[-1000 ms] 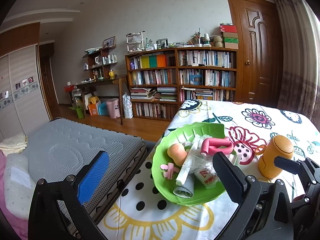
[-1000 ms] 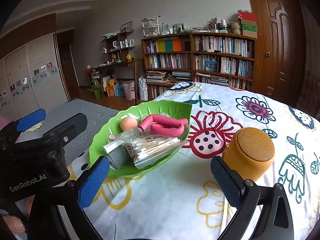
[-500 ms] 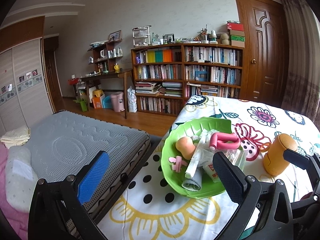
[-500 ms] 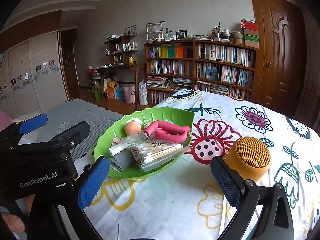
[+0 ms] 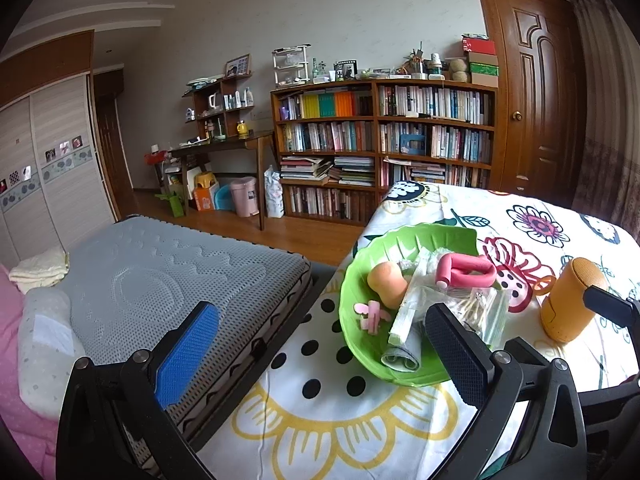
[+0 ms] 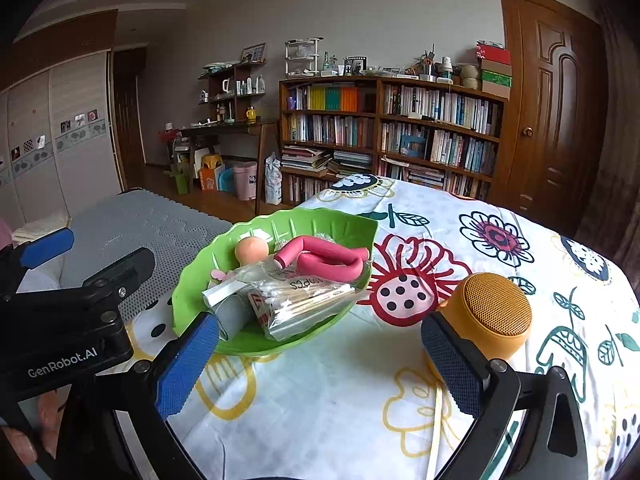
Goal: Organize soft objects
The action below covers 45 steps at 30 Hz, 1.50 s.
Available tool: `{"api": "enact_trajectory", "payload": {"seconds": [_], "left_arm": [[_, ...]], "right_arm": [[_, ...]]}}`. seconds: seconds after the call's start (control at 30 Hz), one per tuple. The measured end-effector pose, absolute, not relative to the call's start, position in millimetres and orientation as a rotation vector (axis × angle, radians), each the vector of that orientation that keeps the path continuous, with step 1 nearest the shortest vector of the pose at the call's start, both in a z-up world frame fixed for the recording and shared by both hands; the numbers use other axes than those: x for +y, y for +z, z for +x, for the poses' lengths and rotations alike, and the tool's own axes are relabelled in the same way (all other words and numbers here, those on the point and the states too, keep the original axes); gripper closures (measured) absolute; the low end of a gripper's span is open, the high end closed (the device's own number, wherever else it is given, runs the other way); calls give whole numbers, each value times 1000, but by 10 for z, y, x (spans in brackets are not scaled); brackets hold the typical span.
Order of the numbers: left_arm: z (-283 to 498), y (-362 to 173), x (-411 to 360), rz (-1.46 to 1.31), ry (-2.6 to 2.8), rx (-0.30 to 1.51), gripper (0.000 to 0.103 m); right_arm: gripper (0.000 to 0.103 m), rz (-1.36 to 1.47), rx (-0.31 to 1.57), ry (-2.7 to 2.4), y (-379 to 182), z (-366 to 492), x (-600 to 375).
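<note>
A green leaf-shaped bowl [image 5: 362,264] [image 6: 192,280] stands on the flowered tablecloth. In it lie a peach sponge [image 5: 386,282] [image 6: 251,250], a pink foam roller [image 5: 466,270] [image 6: 326,256], a bag of cotton swabs [image 6: 304,300] [image 5: 484,312], a small pink clip [image 5: 372,314] and a rolled grey cloth [image 5: 400,356] [image 6: 236,314]. My left gripper [image 5: 320,356] is open, low and left of the bowl. My right gripper [image 6: 316,364] is open in front of the bowl, nothing between its fingers.
An orange cylindrical speaker [image 5: 568,300] [image 6: 486,316] stands on the cloth right of the bowl. A grey mattress [image 5: 160,280] lies left of the table with a folded cream towel [image 5: 40,268]. Bookshelves [image 5: 384,152] and a wooden door [image 5: 528,92] are behind.
Both grippers have pulled back and risen a little, so the bowl and speaker look smaller and sit further right in the left wrist view. Both stay open.
</note>
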<state>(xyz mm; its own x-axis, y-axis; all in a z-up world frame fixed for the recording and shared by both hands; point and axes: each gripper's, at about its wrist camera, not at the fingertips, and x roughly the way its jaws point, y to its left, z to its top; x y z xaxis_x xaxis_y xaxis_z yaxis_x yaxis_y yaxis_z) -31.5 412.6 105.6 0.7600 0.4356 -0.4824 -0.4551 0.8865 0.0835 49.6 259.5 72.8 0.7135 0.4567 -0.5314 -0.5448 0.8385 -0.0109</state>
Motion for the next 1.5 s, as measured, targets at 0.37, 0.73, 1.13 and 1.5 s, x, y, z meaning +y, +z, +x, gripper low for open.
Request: {"api": "enact_trajectory", "payload": {"seconds": [0.37,0.73,1.13,1.5], "left_arm": [[-336,1024,4202,-51,487,528,0],[-360,1010,4232,-52,489,528,0],[-358,1009,4228,-53,488,529,0],[-354,1010,4218,-52,490,529,0]], "right_arm": [[0,-157,594,587,676,534,2587],[0,-180,618,582,643,532,2630],[0,-180,636,571,635,547,2636],[0,-187,631,571,635,540,2646]]}}
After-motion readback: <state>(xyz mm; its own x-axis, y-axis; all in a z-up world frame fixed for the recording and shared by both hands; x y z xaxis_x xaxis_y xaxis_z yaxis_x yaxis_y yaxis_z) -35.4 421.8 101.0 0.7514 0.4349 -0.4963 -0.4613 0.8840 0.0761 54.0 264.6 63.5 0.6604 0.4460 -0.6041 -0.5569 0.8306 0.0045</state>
